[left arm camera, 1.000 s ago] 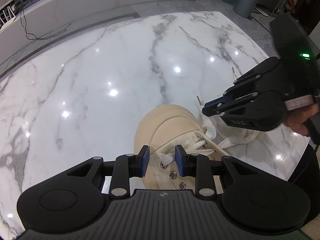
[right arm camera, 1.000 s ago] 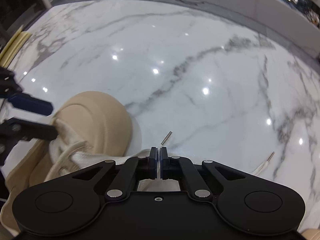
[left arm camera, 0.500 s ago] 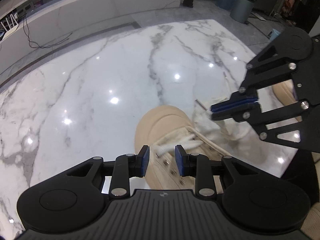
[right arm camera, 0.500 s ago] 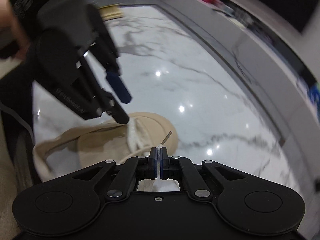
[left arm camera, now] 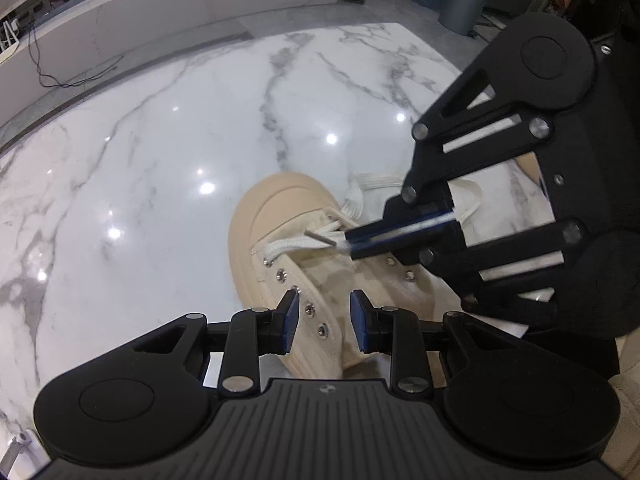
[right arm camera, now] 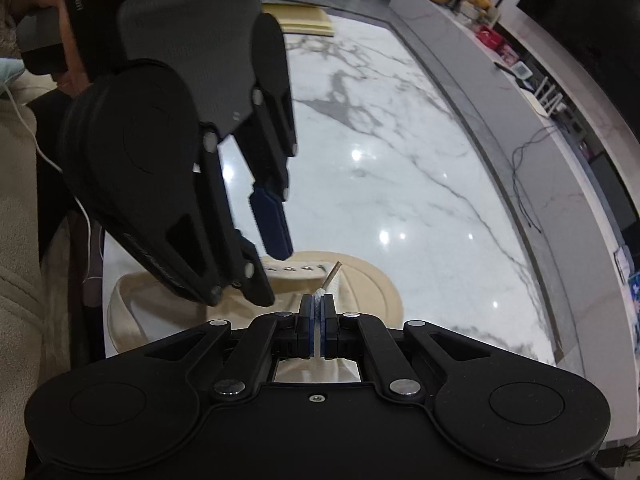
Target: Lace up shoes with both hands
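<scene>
A beige canvas shoe (left arm camera: 280, 216) with metal eyelets lies on the white marble table (left arm camera: 160, 152), toe pointing away. My left gripper (left arm camera: 324, 320) is open and hovers over the shoe's eyelet rows, holding nothing. My right gripper (left arm camera: 352, 246) comes in from the right and is shut on the white shoelace (left arm camera: 296, 246) close to its metal tip (left arm camera: 318, 237), which points left over the front eyelets. In the right wrist view the shut right gripper (right arm camera: 317, 314) pinches the lace, its tip (right arm camera: 333, 274) sticking out above the shoe (right arm camera: 360, 288). The left gripper (right arm camera: 276, 236) hangs open above.
The marble table's (right arm camera: 400, 160) far edge meets a grey ledge with cables (right arm camera: 532, 160). A yellowish pad (right arm camera: 306, 20) lies at the table's far end. A grey bin (left arm camera: 464, 2) stands on the floor beyond. A beige cushion (right arm camera: 16, 280) lies at the left.
My right gripper has carried the lace tip leftward and closer over the shoe's front eyelets. The left gripper has stayed open and shifted a little over the eyelet rows.
</scene>
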